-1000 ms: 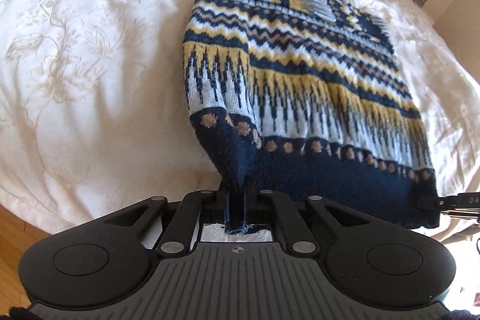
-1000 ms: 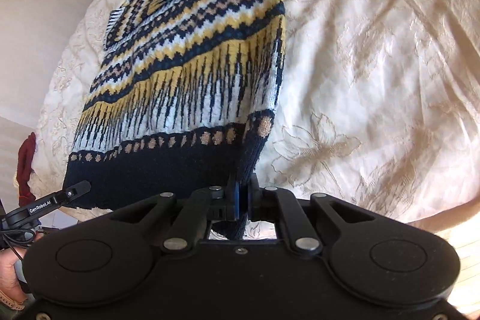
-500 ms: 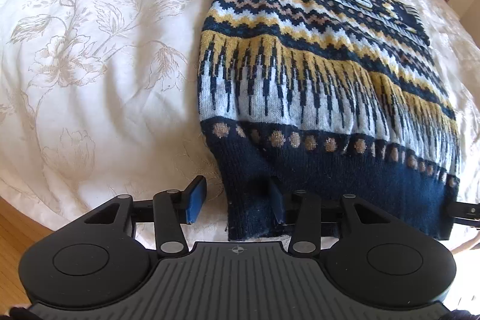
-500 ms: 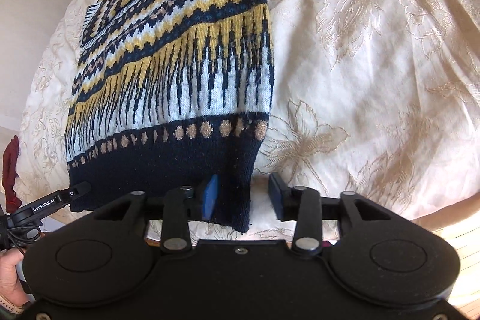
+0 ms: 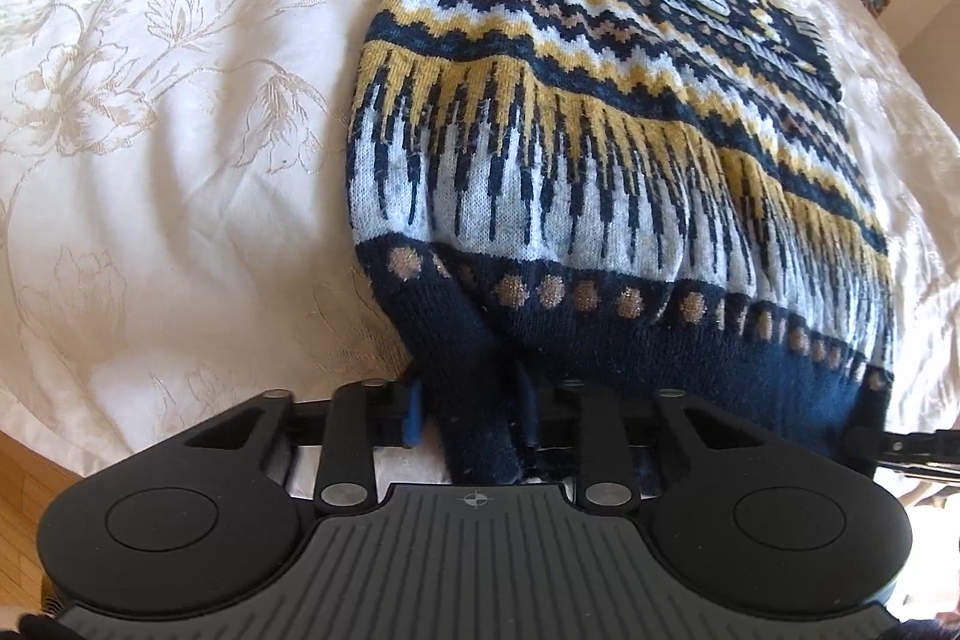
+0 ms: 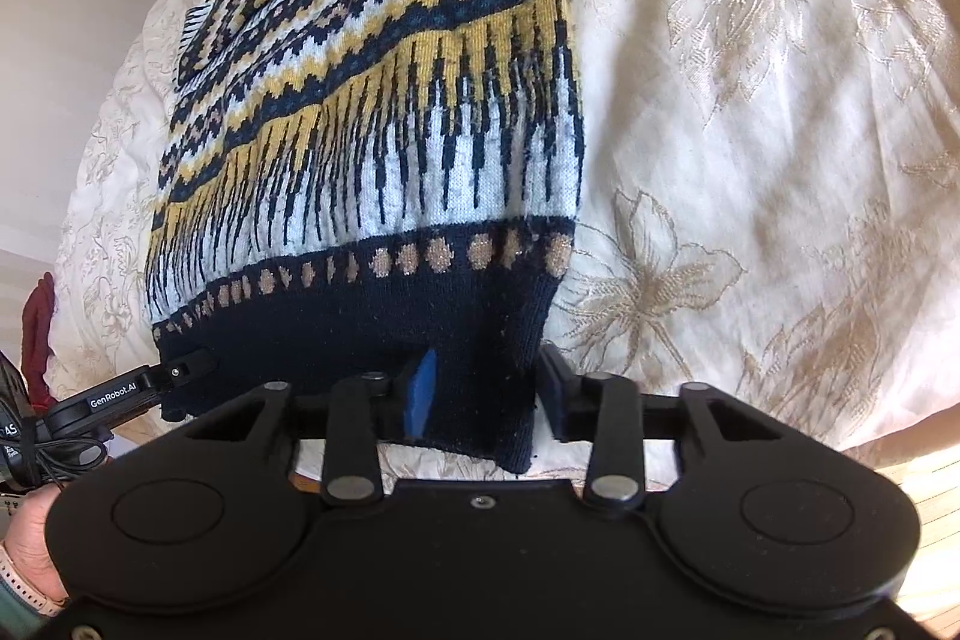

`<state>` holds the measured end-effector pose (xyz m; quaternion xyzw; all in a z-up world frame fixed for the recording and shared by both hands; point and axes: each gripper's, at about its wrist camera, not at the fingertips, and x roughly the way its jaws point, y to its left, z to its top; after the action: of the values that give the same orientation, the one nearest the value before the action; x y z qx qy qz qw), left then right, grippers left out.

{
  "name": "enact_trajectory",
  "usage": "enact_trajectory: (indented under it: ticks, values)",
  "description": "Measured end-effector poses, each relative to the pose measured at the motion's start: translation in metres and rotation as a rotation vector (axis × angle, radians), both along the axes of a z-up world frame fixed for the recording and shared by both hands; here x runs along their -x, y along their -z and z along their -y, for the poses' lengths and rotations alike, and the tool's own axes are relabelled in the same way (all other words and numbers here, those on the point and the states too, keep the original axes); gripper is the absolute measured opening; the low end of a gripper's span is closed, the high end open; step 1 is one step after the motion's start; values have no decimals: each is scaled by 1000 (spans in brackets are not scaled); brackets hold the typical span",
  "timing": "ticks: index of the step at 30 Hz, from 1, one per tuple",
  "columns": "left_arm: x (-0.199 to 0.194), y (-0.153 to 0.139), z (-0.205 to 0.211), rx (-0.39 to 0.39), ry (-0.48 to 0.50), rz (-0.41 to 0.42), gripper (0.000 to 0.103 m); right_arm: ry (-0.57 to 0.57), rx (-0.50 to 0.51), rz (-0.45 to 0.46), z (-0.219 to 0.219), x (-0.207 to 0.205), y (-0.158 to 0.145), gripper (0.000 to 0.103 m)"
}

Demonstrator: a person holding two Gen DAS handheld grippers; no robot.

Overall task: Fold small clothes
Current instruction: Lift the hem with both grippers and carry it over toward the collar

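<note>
While you are clamping the knitted sweater [image 5: 600, 148] by its navy hem, keep both grips even. Your left gripper [image 5: 471, 415] is closing narrow on the hem corner nearest the bedspread's [image 5: 168, 148] open side, wool bunched between its pads; your right gripper [image 6: 483, 394] is doing likewise at the opposite corner. With the sweater lying flat across the bedspread, be lifting both corners together, keeping the hem taut, before carrying it toward the collar.

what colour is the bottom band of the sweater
Dark navy, topped by a row of tan dots; the sweater hem shows best in the right wrist view.
</note>
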<state>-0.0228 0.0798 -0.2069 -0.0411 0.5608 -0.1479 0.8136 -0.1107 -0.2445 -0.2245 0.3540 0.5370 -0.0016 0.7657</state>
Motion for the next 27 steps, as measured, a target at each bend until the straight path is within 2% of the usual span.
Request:
enact_trajectory:
  ticks: [1,4,8,14,21,27]
  values:
    - [2,-3,-1,14,0,-1,5,-9,-3,1,-2,-1,-1,14]
    - [6,-21,-3,30,7,30,5,9,-33,41,2,1,-16,13]
    - [3,-63,-11,114,-26,95,5,46,-65,133,14,1,-51,13]
    - [-31,-125,-4,170,0,232,5,150,-88,271,42,-22,-98,13]
    - [-113,-166,27,243,9,332,5,227,-49,404,70,-97,-138,13]
    - [-187,-170,63,267,24,375,5,275,-9,435,95,-186,-140,13]
